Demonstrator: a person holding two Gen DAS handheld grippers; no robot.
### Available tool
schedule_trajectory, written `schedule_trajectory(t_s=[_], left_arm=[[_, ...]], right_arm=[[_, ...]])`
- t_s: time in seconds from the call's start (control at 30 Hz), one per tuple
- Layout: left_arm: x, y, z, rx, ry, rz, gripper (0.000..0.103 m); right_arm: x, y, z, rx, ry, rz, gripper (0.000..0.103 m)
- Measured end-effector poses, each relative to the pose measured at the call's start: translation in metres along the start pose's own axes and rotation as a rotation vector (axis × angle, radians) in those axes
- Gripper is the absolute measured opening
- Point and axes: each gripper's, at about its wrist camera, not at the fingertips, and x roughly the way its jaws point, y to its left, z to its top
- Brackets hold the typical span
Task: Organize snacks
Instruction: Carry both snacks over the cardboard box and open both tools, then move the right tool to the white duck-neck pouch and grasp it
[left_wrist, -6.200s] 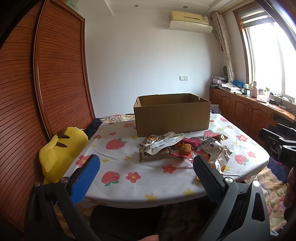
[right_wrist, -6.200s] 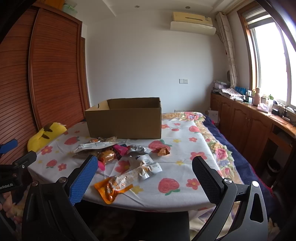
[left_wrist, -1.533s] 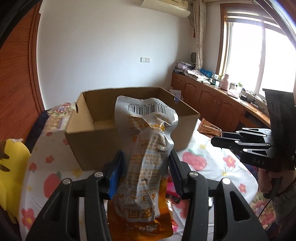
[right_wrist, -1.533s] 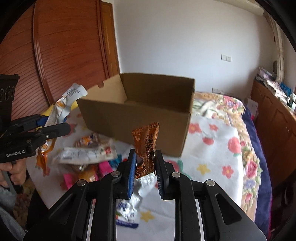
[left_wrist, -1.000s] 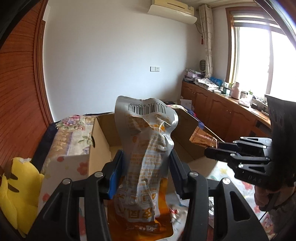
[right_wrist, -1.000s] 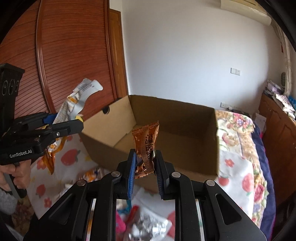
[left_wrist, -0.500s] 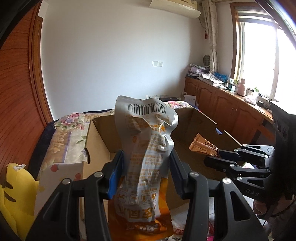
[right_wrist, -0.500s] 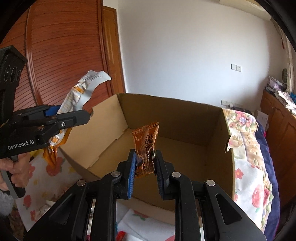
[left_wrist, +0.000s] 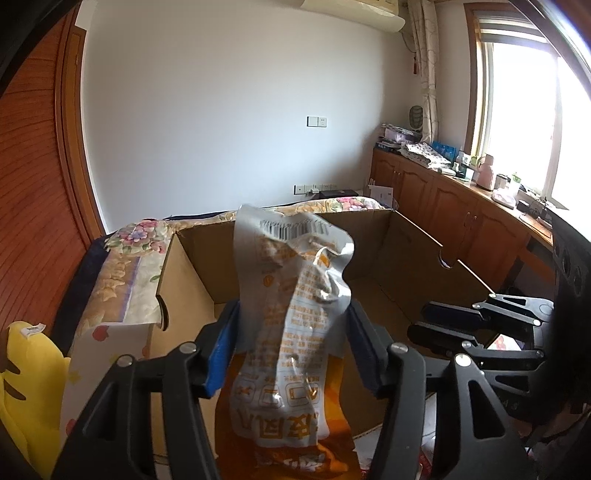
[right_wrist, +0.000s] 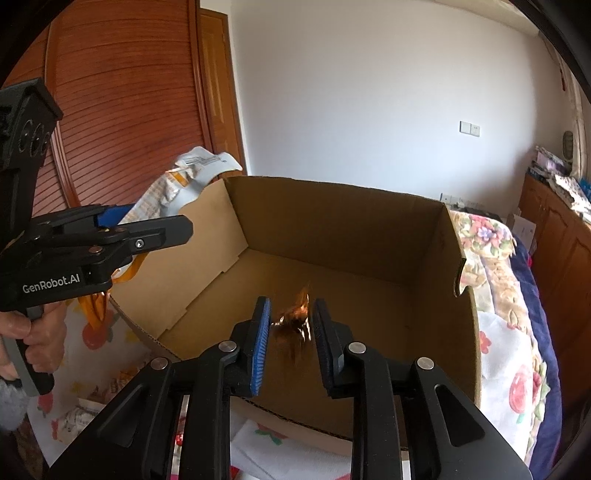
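An open cardboard box (left_wrist: 410, 266) (right_wrist: 332, 229) stands on the flower-print table. My left gripper (left_wrist: 291, 317) holds a large grey and orange snack bag (left_wrist: 295, 314) over the box's left side; the bag's top leans forward and the jaws look slightly spread around it. It also shows in the right wrist view (right_wrist: 173, 192). My right gripper (right_wrist: 290, 317) is open over the box. A small brown snack packet (right_wrist: 293, 325) is blurred between its fingers, dropping free into the box.
More snack packets (right_wrist: 110, 387) lie on the table in front of the box. A yellow plush toy (left_wrist: 26, 376) sits at the left. Wooden cabinets (left_wrist: 461, 218) run along the right wall under a window.
My right gripper has opened and let go of the brown packet, which now falls blurred. The big bag in my left gripper has tipped forward as the jaws widened. Both grippers moved further over the box.
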Motion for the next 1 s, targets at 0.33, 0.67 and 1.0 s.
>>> schedule_trajectory(t_s=[0.33,0.67,1.0], left_arm=[[-0.014,-0.002,0.003,0.010,-0.030,0.007,0.061],[-0.063,-0.008,-0.025,0.027,-0.025,-0.016,0.063],[-0.090,-0.015,-0.077,0.049,0.034,-0.040,0.064]], right_arm=[[-0.009,0.001,0.003,-0.009,-0.013,-0.001,0.030],[-0.054,0.012,-0.003,-0.011,-0.010,-0.005,0.034],[-0.096,0.024,-0.047,0.035,0.045,-0.033,0.045]])
